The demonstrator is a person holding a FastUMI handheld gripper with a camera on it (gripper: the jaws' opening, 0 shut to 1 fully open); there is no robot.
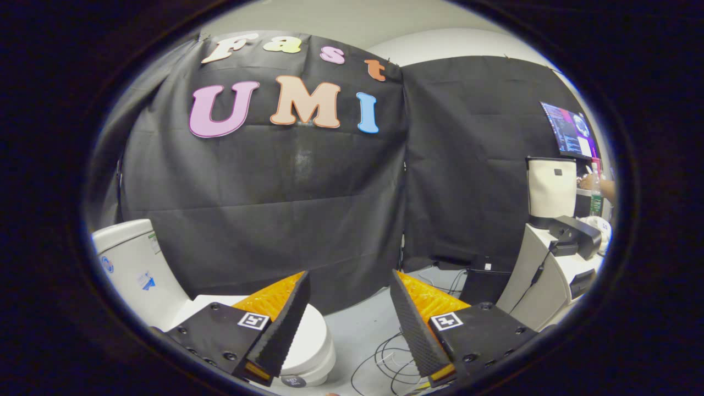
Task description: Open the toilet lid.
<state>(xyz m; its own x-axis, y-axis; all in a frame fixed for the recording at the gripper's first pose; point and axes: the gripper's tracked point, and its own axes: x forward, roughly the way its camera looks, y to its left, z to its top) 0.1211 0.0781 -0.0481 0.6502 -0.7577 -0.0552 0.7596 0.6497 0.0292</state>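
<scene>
Between the two fingers of the gripper (350,324) lies only bare grey floor (357,324); they are spread wide and pinch nothing. Behind the left finger sits the toilet (140,275), its lid (313,335) down flat on the bowl, the tank (126,258) rising beyond it against the black cloth wall (275,209). Loose cables (385,360) curl on the floor just ahead of the right finger. Farther off on that side stands a white cabinet (542,286) with a cream bag (551,190) on top, and a person's hand (597,184) past it.
</scene>
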